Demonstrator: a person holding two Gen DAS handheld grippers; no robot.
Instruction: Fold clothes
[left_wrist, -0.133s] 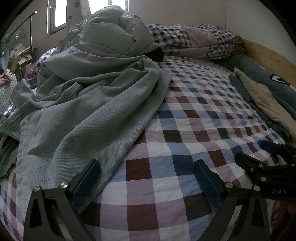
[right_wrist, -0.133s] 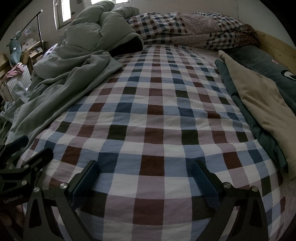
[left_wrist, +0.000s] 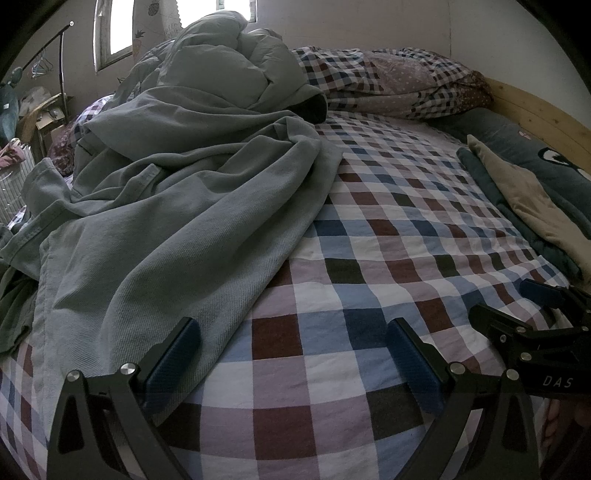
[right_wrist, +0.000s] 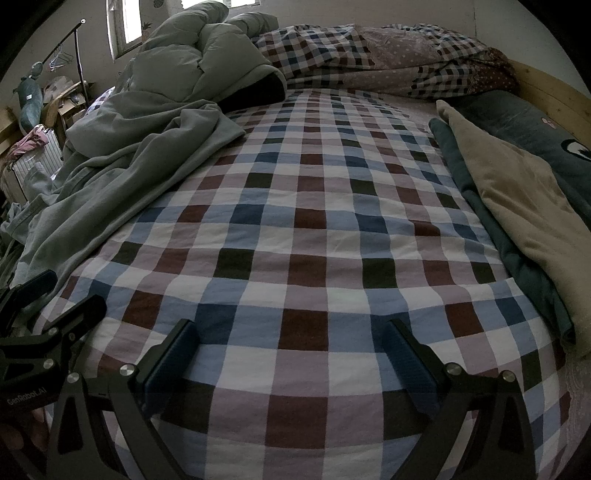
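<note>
A crumpled grey-green garment (left_wrist: 177, 229) lies in a heap on the left side of the checked bed sheet (left_wrist: 388, 236); it also shows in the right wrist view (right_wrist: 122, 181). My left gripper (left_wrist: 293, 354) is open and empty, its left finger over the garment's near hem. My right gripper (right_wrist: 291, 354) is open and empty above bare sheet, and shows at the right edge of the left wrist view (left_wrist: 517, 306). The left gripper shows at the left edge of the right wrist view (right_wrist: 55, 295).
A grey-green puffy jacket (left_wrist: 221, 74) is piled behind the garment. A checked duvet (left_wrist: 388, 81) lies at the head. A beige cloth on dark teal cloth (right_wrist: 517, 206) lies along the right, by the wooden bed frame (right_wrist: 554, 92). A clothes rack (left_wrist: 55, 55) stands at far left.
</note>
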